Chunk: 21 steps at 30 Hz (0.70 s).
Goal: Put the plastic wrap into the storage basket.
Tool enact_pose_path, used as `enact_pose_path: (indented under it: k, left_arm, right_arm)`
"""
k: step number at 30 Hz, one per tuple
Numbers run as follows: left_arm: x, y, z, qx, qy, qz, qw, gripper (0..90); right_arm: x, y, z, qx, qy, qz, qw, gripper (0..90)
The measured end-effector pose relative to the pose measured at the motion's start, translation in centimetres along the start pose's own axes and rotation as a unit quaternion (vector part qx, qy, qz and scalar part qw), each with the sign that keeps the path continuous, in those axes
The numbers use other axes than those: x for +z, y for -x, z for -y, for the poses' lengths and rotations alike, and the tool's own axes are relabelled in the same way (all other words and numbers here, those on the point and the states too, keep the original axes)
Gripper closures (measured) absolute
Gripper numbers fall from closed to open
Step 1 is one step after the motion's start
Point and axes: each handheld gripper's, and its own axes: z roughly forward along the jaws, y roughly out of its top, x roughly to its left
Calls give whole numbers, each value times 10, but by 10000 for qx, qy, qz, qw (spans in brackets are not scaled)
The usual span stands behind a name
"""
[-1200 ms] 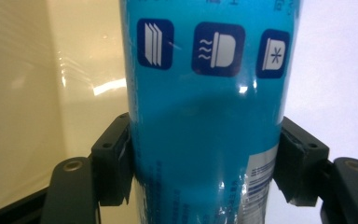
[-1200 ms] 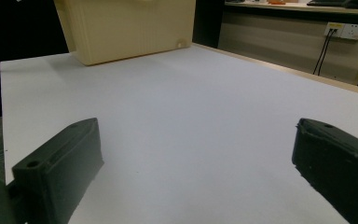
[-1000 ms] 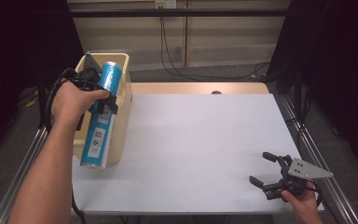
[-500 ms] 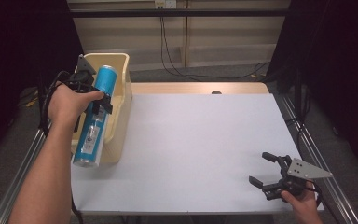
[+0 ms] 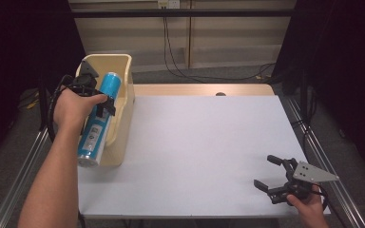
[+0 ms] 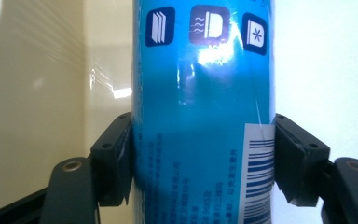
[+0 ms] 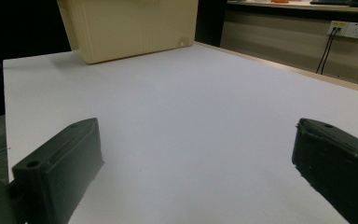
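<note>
A tall blue can with a white barcode label is held lengthwise over the cream bin at the table's left edge. My left gripper is shut on the blue can around its middle; in the left gripper view both black pads press the sides of the blue can. The can's lower end hangs over the bin's near wall. My right gripper rests low at the table's near right corner, open, with nothing between its jaws, and its view looks across the white table toward the bin.
The white table top stretches between the bin and the right gripper. A wooden strip runs along the far edge. Cables hang behind the table, and metal rails run along both sides.
My left gripper has carried the blue can a little to the left and nearer, over the bin. The right gripper has stayed still.
</note>
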Motion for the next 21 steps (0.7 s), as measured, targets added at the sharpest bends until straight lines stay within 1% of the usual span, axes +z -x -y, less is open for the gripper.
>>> enact_pose_path:
  k: [5,8,11,18,19,20,21]
  left_arm:
    - [2,0,0,-57,1,-7,10000,317]
    - [3,-2,0,-98,13,18,9999,316]
    - [6,-3,0,-135,6,2,9999,316]
    - [9,-4,0,-106,-1,-31,9999,308]
    - [7,-5,0,-180,89,5,9998,318]
    - [5,-5,0,-185,155,28,9997,318]
    - [-3,-6,-1,-178,432,93,9989,367]
  right_arm:
    - [0,0,0,3,-7,-8,10000,10]
    - [0,0,0,-3,-7,-7,10000,10]
    - [0,0,0,8,23,39,10000,10]
    - [0,-1,0,2,18,20,10000,10]
    - [0,0,0,-8,18,22,10000,11]
    - [0,0,0,-8,18,22,10000,11]
    - [0,0,0,-1,14,22,10000,11]
